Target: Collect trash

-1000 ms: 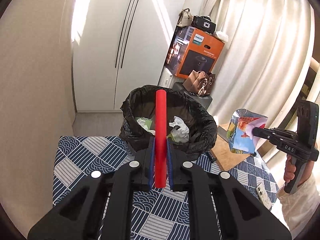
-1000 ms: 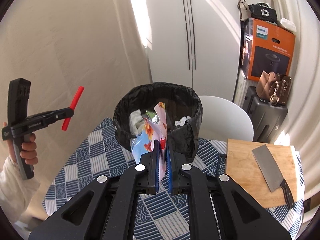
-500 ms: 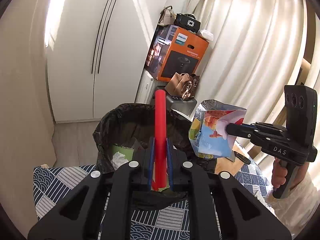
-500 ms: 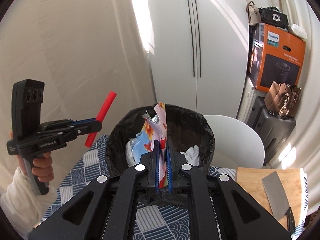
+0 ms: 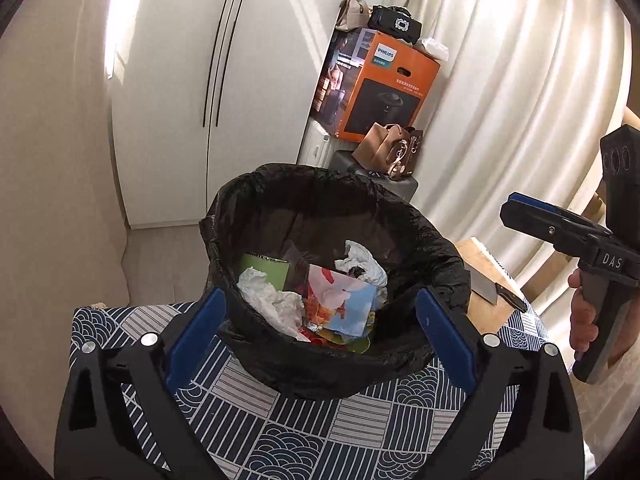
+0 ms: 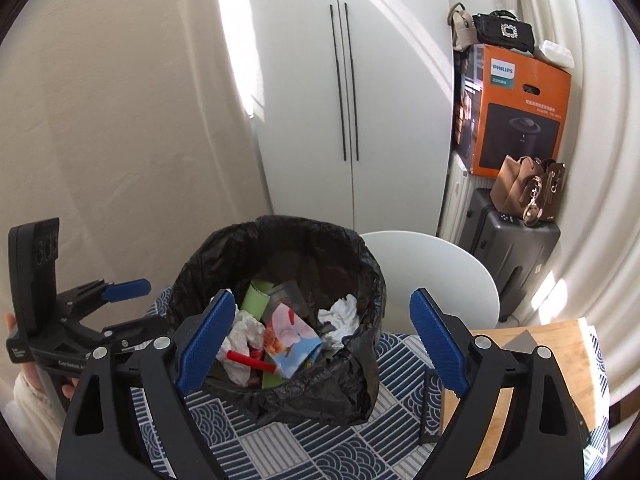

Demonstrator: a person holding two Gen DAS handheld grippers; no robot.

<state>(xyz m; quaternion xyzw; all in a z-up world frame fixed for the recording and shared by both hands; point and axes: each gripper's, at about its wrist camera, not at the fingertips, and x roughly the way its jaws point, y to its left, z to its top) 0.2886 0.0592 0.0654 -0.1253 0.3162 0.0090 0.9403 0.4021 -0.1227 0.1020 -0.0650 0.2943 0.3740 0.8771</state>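
Left wrist view: left gripper (image 5: 320,322) is spread wide with nothing in it, hanging over the bin (image 5: 440,264) lined with a black bag. Snack wrapper (image 5: 344,300) sits inside on top of crumpled tissues (image 5: 272,300). Right wrist view shows the right gripper (image 6: 322,330) splayed wide too, holding nothing, and the red stick (image 6: 250,359) lying in the bin just beside the wrapper. Bin stands on the surface (image 6: 272,452) with the blue patterned cloth; cutting board (image 6: 552,344) and a cleaver (image 5: 486,292) are off to the right.
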